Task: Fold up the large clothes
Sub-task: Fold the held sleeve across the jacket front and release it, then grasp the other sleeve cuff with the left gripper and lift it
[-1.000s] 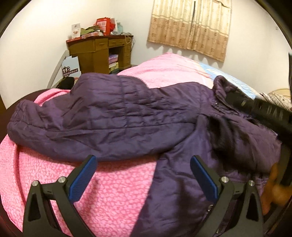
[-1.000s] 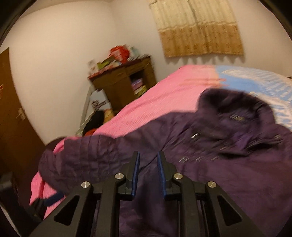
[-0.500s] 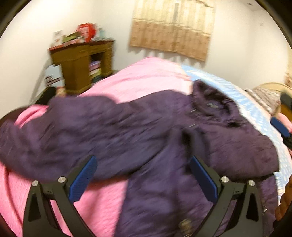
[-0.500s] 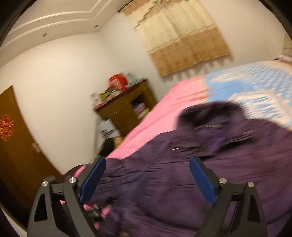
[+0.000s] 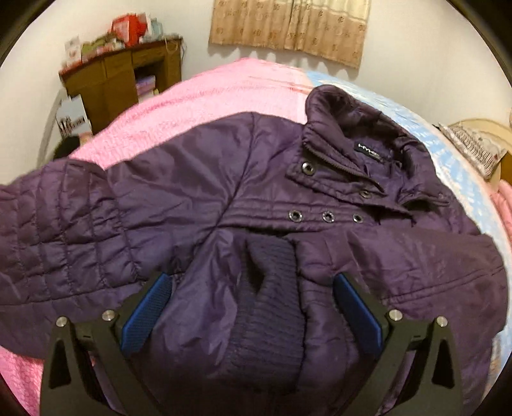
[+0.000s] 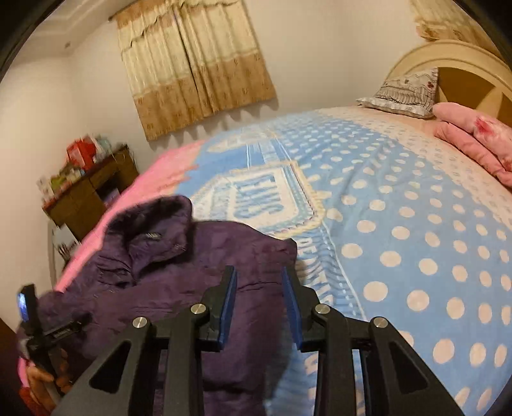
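The left tongs (image 5: 252,307) stand spread wide, their blue pads (image 5: 147,307) on either side of a sleeve with a dark ribbed knit cuff (image 5: 272,288) folded across the front of the purple quilted jacket (image 5: 198,192); the pads do not appear to pinch the fabric. The right tongs (image 6: 259,304) are open by a narrow gap with nothing between the pads, hovering over the jacket's edge (image 6: 256,252) nearest the blue dotted blanket (image 6: 400,224). The jacket lies spread on the bed, collar (image 5: 339,128) toward the far wall, its snap buttons (image 5: 326,217) showing, one quilted sleeve (image 5: 57,224) stretched out over the pink blanket (image 5: 224,89). Pillows (image 6: 406,92) sit by the headboard (image 6: 464,73). A wooden cabinet (image 5: 118,83) with clutter on top stands against the wall, beside a tan curtain (image 5: 288,25).
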Available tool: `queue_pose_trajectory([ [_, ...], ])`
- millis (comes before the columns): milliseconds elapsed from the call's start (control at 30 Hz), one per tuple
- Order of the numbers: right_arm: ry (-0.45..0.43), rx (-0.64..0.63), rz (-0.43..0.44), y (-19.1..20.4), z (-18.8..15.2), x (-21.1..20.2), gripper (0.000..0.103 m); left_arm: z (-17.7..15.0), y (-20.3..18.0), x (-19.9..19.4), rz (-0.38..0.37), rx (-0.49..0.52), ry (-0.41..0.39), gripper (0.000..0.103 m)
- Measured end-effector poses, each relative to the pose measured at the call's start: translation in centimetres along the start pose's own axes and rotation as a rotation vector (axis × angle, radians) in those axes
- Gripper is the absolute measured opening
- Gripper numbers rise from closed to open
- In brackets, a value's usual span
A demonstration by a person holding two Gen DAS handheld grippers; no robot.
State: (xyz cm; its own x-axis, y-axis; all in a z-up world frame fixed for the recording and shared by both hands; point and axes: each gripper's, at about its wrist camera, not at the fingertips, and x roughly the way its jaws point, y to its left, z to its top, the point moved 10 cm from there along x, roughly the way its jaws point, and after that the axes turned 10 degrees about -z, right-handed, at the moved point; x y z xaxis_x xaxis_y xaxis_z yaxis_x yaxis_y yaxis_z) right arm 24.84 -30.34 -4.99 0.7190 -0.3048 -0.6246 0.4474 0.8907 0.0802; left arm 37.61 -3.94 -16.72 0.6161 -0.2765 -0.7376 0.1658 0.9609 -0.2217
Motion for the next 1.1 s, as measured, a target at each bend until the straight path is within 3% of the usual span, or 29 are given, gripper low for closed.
queue_pose_trajectory([
  [100, 0.071, -0.048, 0.060, 2.4, -0.9, 3.3, 0.031, -0.1, 0.2, -0.4, 0.046, 0.027, -0.027, 0.103],
  [233, 0.286, -0.018, 0.138, 5.0, -5.3, 10.5, 0.032, -0.1, 0.6, -0.5, 0.096, 0.031, -0.040, 0.103],
  [300, 0.209, -0.058, 0.096, 5.6, -5.4, 11.2, 0.032, 0.1, 0.9, -0.2, 0.104, 0.023, -0.040, 0.103],
  [367, 0.191, -0.123, 0.029, 6.2, -5.3, 11.3, 0.032, 0.0, 1.2, 0.0, 0.100, 0.002, -0.038, 0.103],
  [567, 0.185, -0.140, -0.016, 5.9, -5.5, 10.6, 0.032, 0.6, 0.8, 0.9, 0.117, -0.001, -0.028, 0.103],
  [633, 0.144, -0.147, -0.057, 6.5, -4.9, 8.3, 0.032, 0.7, 0.7, 1.0, 0.115, 0.003, -0.024, 0.103],
  [700, 0.098, -0.126, 0.050, 8.9, -4.2, 5.7, 0.032, 0.7, 0.6, 1.0, 0.121, 0.005, -0.024, 0.103],
  [867, 0.070, -0.304, 0.152, 16.1, -6.2, 2.9, 0.032, 0.7, 0.4, 0.9, 0.145, 0.023, -0.024, 0.103],
  [1000, 0.210, -0.373, 0.150, 17.6, -10.8, 6.9, 0.037, 0.3, 0.4, 0.6, 0.155, 0.038, -0.016, 0.103],
  [1100, 0.231, -0.289, 0.245, 17.1, -10.3, 7.2, 0.042, 0.1, 0.3, 0.4, 0.178, 0.053, -0.021, 0.103],
])
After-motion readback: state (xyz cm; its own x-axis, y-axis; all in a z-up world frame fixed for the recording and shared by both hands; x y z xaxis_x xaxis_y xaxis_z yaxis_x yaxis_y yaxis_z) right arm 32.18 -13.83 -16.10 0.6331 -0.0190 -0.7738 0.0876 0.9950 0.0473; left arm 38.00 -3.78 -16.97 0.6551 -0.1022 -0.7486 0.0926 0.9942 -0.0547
